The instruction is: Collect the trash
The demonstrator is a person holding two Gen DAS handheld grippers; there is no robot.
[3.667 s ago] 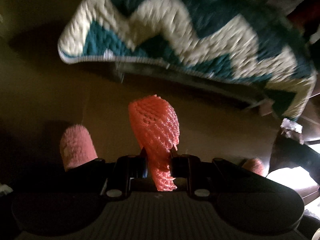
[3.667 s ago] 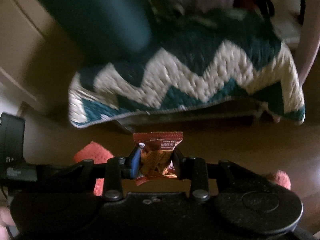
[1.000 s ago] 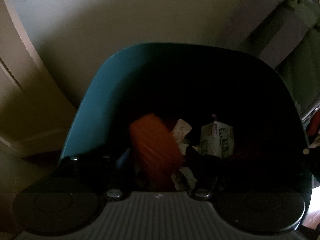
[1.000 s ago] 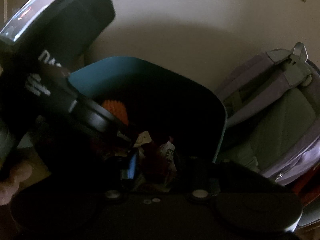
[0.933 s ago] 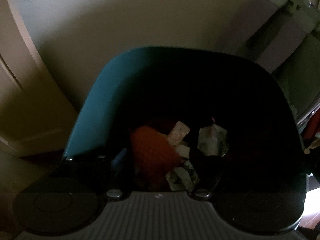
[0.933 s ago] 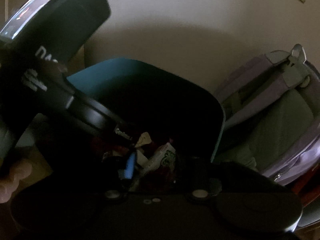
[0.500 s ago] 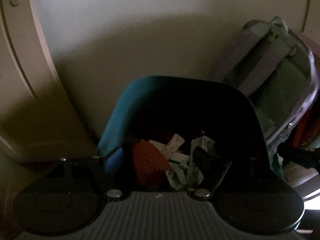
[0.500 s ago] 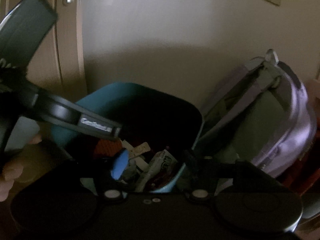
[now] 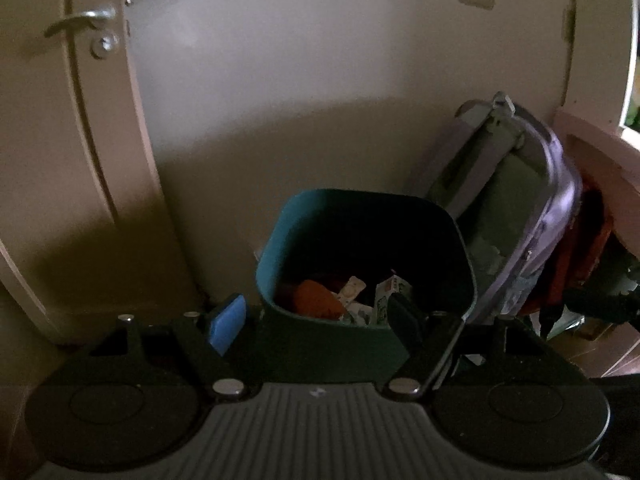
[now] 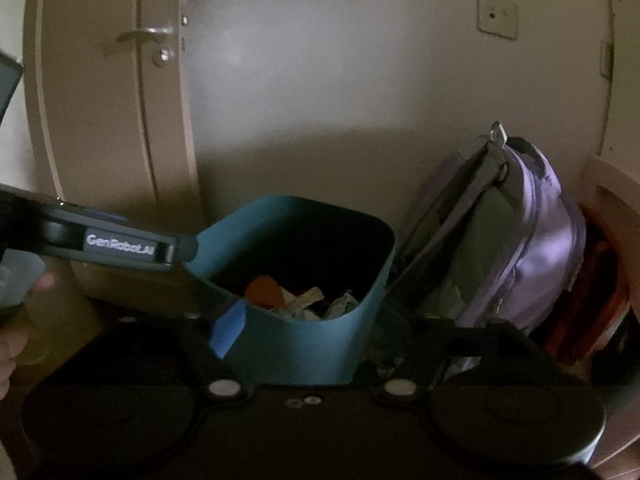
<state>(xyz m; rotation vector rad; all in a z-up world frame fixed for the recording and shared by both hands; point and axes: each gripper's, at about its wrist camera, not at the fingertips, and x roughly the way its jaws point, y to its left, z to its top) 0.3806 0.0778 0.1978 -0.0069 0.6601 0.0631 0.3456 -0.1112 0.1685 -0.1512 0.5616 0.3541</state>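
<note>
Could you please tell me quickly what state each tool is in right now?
Left tool: open, holding nothing; teal bin ahead of it.
Right tool: jaws opening, nothing between them.

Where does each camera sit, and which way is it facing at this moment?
Left wrist: on the left tool, angled down at the teal bin; only its open fingers show.
Right wrist: on the right tool, angled down at the bin; its opening fingers show, nothing between, with the left tool's body and the left hand at left.
Shared: bin, orange net, purple backpack, door handle.
</note>
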